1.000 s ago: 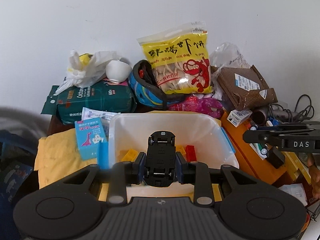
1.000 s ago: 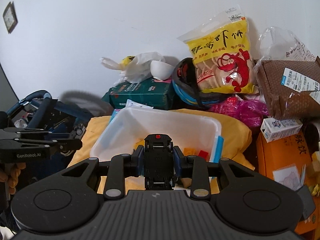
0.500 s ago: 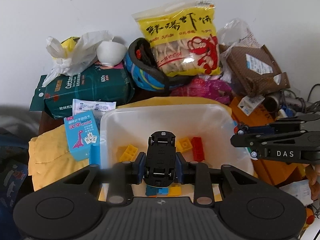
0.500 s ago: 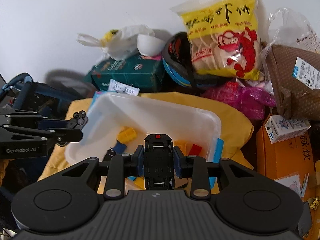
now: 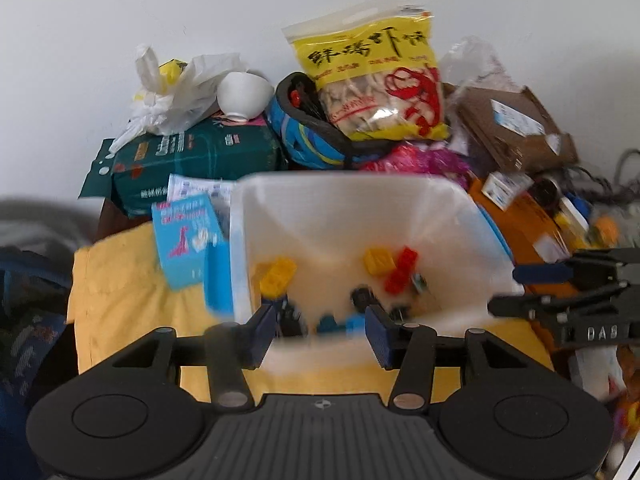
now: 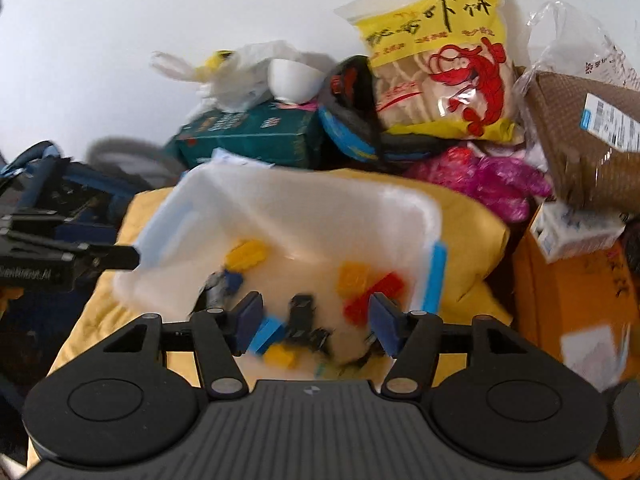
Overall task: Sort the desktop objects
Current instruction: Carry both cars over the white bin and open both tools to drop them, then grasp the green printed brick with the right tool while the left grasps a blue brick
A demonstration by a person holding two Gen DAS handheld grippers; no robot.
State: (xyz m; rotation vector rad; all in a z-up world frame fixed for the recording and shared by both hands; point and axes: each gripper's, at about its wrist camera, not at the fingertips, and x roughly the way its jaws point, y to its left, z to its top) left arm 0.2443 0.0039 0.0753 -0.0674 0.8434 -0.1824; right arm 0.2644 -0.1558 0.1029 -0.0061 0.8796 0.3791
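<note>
A white plastic bin (image 5: pixel 352 200) sits on a yellow cloth (image 5: pixel 120 280); it also shows in the right wrist view (image 6: pixel 304 204). Inside lie yellow bricks (image 5: pixel 276 276), red bricks (image 5: pixel 402 270), blue bricks and black toy cars (image 6: pixel 302 320). My left gripper (image 5: pixel 320 330) is open and empty over the bin's near edge. My right gripper (image 6: pixel 312 320) is open and empty over the bin, with a black toy car lying below it. The right gripper shows at the left view's right edge (image 5: pixel 568 300); the left gripper shows at the right view's left edge (image 6: pixel 60 260).
Behind the bin stand a green tissue pack (image 5: pixel 192 164), a white bowl (image 5: pixel 244 94), a helmet (image 5: pixel 308 136), a yellow snack bag (image 5: pixel 376 68) and a brown parcel (image 5: pixel 516 128). A blue card box (image 5: pixel 186 236) lies left of the bin. An orange box (image 6: pixel 572 300) is on the right.
Both grippers have opened and let go of the black toy cars they held; the cars now lie in the bin. Both views have tilted down over the bin.
</note>
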